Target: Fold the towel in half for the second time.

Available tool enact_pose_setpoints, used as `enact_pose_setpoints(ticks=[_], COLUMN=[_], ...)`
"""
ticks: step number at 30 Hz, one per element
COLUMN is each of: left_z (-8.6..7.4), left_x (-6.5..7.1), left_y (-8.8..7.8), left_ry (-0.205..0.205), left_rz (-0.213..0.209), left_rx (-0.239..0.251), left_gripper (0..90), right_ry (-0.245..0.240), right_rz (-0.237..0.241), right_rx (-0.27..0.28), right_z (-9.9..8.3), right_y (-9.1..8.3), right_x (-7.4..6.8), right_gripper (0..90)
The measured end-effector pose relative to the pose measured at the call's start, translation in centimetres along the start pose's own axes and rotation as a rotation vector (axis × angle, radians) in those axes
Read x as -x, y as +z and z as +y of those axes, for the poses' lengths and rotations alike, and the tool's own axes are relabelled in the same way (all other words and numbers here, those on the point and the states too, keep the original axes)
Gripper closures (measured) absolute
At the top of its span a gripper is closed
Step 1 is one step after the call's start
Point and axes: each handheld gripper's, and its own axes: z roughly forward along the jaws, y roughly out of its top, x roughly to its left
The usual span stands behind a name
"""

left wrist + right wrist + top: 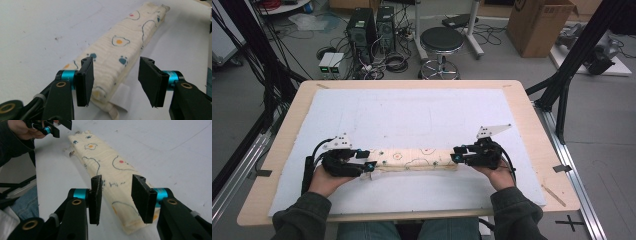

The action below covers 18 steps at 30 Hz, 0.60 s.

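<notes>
We see left gripper at left end of folded printed cloth, jaws apart, pads off fabric, nothing gripped. Cloth lies as long narrow strip on white mat, near table's front edge. Right gripper at right end, jaws parted, nothing held. We judge release step: lift both straight up, avoid snagging folds.
</notes>
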Motion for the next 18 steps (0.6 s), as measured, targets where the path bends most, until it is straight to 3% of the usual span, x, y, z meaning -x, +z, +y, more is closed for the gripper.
enact_pose_setpoints(ticks=[4,13,18], left_z=[0.9,2.5,3.0], left_x=[0.0,0.3,0.9], left_y=[1.2,3.8,5.7], left_ry=[0.004,0.027,0.047], left_rz=[-0.018,-0.047,-0.071], left_rx=[0.001,-0.026,-0.067], left_gripper=[58.9,84.5,87.4], right_ry=[-0.029,-0.059,-0.086], right_rz=[-0.009,0.028,0.044], right_rx=[-0.028,-0.092,-0.131], right_z=[1.2,3.1,4.3], right_y=[1.1,4.1,6.2], right_x=[-0.1,-0.4,-1.1], right_gripper=[72.2,83.6,84.7])
